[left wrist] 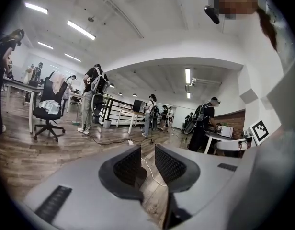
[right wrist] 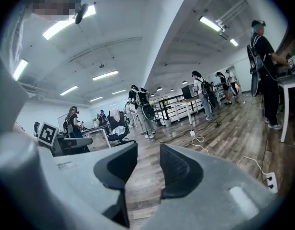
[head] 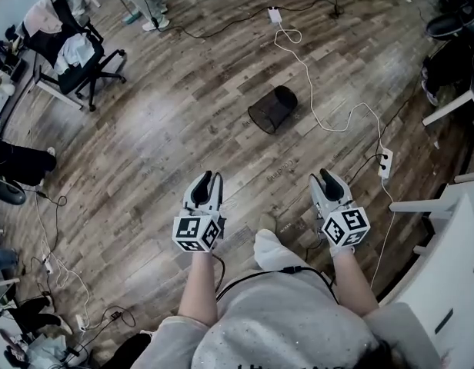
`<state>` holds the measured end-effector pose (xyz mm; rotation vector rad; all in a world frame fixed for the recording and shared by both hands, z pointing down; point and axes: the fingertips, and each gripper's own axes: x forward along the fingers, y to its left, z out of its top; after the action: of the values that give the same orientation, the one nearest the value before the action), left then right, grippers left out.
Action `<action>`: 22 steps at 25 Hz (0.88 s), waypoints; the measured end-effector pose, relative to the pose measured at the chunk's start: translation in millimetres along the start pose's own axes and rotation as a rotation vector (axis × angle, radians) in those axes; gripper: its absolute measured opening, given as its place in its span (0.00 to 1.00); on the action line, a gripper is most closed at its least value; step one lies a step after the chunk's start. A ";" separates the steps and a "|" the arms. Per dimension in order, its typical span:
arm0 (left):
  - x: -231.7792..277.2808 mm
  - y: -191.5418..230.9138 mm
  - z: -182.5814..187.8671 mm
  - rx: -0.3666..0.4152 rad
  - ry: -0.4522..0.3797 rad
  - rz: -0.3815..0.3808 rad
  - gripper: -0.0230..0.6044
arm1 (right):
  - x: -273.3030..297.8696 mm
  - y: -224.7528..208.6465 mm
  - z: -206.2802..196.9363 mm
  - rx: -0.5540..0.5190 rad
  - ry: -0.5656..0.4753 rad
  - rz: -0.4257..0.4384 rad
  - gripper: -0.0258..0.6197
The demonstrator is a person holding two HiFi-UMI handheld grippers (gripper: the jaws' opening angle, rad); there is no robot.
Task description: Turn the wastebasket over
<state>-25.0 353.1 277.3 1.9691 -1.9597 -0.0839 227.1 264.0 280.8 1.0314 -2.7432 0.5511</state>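
Wastebasket (head: 272,108) of black mesh lies on its side on the wood floor (head: 183,121), well ahead of the person and apart from both grippers. A white cable (head: 305,71) runs past it on the right toward a power strip (head: 385,162). The left gripper (head: 208,179) and the right gripper (head: 325,177) are held side by side in front of the person's body, pointing toward the basket. Each one's jaws stand apart with only bare floor showing in the gap. An office chair (head: 79,56) stands far off to the left.
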 end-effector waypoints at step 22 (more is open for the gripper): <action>172.7 72.2 27.1 -0.018 0.047 -0.039 0.18 | 138.5 -74.4 22.8 0.060 0.063 -0.087 0.28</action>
<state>-95.7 180.5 309.1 1.9801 -1.8852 -0.0635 172.1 119.9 318.7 1.1204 -2.6282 0.6439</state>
